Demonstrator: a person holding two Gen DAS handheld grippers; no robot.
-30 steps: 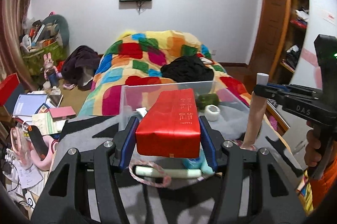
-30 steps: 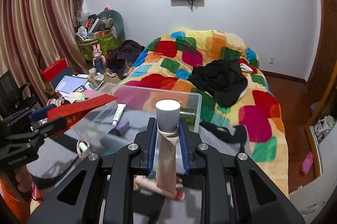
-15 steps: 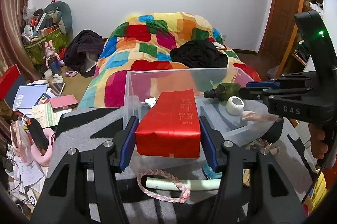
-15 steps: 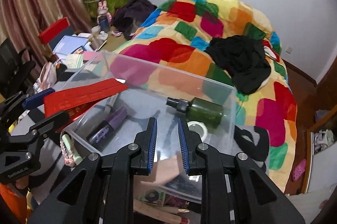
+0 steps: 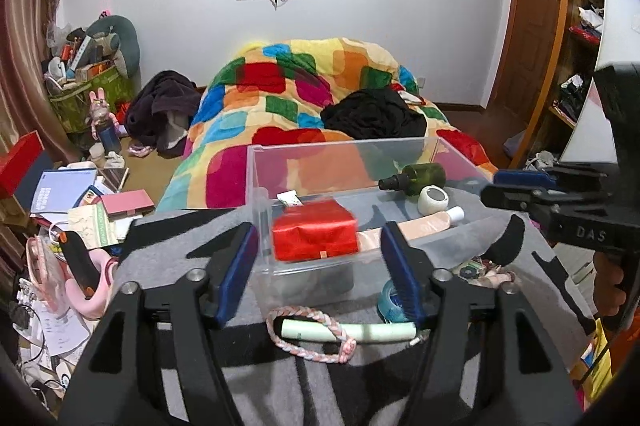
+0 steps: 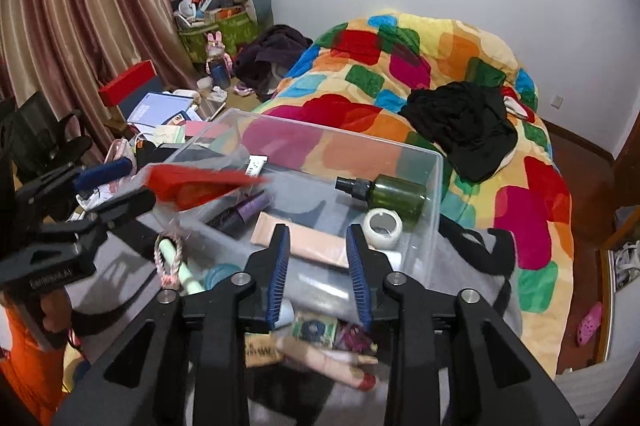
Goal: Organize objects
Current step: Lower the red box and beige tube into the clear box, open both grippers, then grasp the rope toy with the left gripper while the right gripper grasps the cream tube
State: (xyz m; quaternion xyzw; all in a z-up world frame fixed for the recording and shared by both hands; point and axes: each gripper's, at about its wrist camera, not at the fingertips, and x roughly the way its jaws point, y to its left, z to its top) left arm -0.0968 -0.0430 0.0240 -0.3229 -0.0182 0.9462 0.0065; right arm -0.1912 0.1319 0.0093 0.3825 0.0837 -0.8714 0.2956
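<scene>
Red foil-wrapped rectangular box (image 5: 315, 231) sits inside the clear plastic storage bin (image 5: 256, 178), at the bin's near-left corner, centre of the left wrist view; in the right wrist view it reads as a blurred red slab (image 6: 196, 182) at centre left, so whether it has fully settled on the bin floor cannot be told. Its long axis runs away from the camera, toward the bin's far wall. Left claw (image 5: 318, 276) is wide open, empty, its blue pads standing either side of the box and nearer the camera; the box lies straight ahead of it and slightly beyond. Right claw (image 6: 318, 274) is also parted and holds nothing; directly ahead of it in the bin lies a beige squeeze tube (image 6: 300, 244), with a white tape roll (image 6: 384, 228) and a dark green spray bottle (image 6: 394, 192) further right and a purple tube (image 6: 244, 212) to the left. Judgement: both deposits look done; next pick comes from outside the bin. Nearest candidate for the left claw is the pale green tube (image 5: 348, 331) with a pink braided cord loop (image 5: 310, 336) over it, lying crosswise on the grey cloth-covered table (image 5: 256, 378) just below the pads, lower centre of frame; its long axis runs left-right, so the claw must drop and close across it. A teal tape roll (image 5: 389, 300) touches the right pad.
</scene>
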